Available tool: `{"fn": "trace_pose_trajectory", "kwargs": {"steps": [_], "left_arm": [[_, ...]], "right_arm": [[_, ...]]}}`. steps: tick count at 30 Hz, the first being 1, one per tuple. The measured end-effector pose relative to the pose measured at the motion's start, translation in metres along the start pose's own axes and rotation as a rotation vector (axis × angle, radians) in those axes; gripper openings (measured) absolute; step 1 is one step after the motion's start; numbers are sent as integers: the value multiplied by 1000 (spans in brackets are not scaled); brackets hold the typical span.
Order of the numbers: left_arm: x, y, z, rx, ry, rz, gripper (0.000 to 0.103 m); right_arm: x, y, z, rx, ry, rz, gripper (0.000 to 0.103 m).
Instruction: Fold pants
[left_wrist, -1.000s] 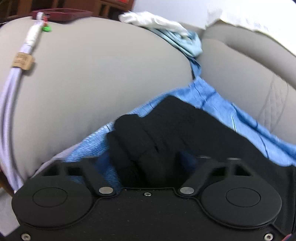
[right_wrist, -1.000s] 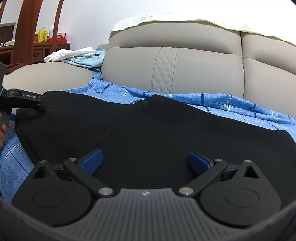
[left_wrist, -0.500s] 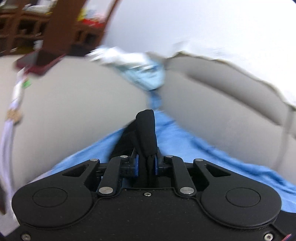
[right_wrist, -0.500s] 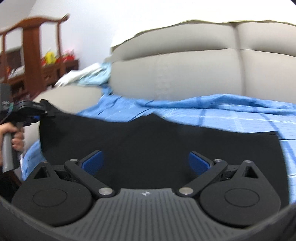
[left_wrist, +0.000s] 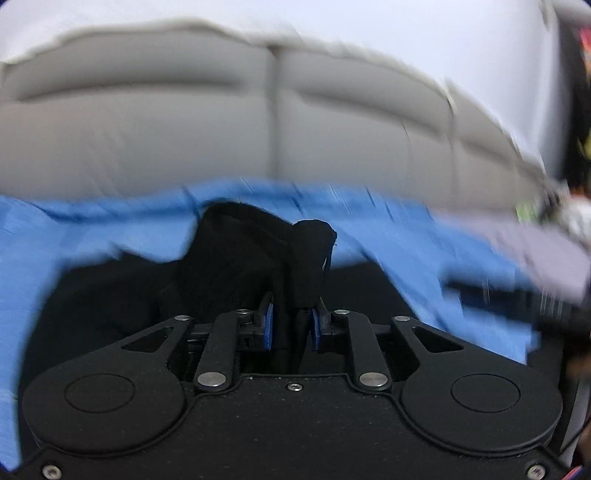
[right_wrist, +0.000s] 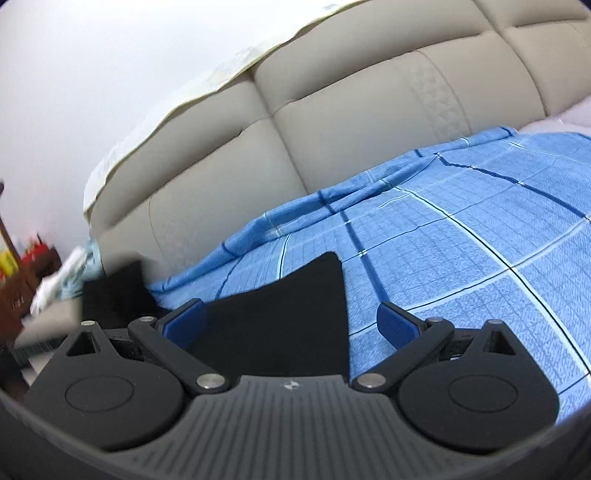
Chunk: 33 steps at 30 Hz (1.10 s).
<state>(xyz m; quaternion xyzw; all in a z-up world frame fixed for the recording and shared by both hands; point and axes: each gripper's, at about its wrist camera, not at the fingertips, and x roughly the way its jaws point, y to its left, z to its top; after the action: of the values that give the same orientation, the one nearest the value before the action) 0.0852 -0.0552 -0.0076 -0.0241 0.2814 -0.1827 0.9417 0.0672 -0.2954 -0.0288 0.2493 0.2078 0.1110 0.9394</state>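
The black pants (right_wrist: 280, 317) lie on a blue checked sheet (right_wrist: 461, 236) over a beige sofa. In the left wrist view my left gripper (left_wrist: 290, 326) is shut on a bunched fold of the black pants (left_wrist: 258, 254), and the cloth stands up between the blue pads. That view is blurred by motion. In the right wrist view my right gripper (right_wrist: 291, 325) is open, its blue pads wide apart, low over the right end of the pants, holding nothing.
The beige sofa backrest (right_wrist: 351, 122) rises behind the sheet, with a pale cover (right_wrist: 207, 88) along its top. Loose white and blue clothes (right_wrist: 62, 280) lie at the far left by the armrest. Wooden furniture (right_wrist: 14, 295) stands at the left edge.
My left gripper closed on the pants' edge, lifted it and swung right, now facing the backrest. My right gripper turned right; the pants' end and bare sheet now show.
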Motion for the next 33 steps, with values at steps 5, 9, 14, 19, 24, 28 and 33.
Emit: {"fn": "trace_pose_trajectory", "kwargs": {"steps": [5, 9, 14, 19, 24, 28, 33], "left_arm": [[15, -29, -28, 18, 94, -56, 45], [-14, -27, -32, 29, 60, -104, 72], [-61, -3, -22, 21, -25, -66, 76], [-74, 34, -28, -29, -48, 130, 25], [-67, 58, -48, -61, 0, 293, 17], [-61, 67, -58, -95, 23, 298, 17], [-56, 57, -62, -95, 40, 267, 17]], "right_arm": [[-3, -3, -6, -29, 27, -13, 103], [0, 3, -13, -43, 71, 51, 103], [2, 17, -26, -71, 121, 125, 103], [14, 46, -52, -170, 209, 96, 103], [24, 81, -78, -260, 149, -14, 91], [25, 91, -83, -303, 100, -114, 54], [5, 86, -75, -327, -4, -286, 3]]}}
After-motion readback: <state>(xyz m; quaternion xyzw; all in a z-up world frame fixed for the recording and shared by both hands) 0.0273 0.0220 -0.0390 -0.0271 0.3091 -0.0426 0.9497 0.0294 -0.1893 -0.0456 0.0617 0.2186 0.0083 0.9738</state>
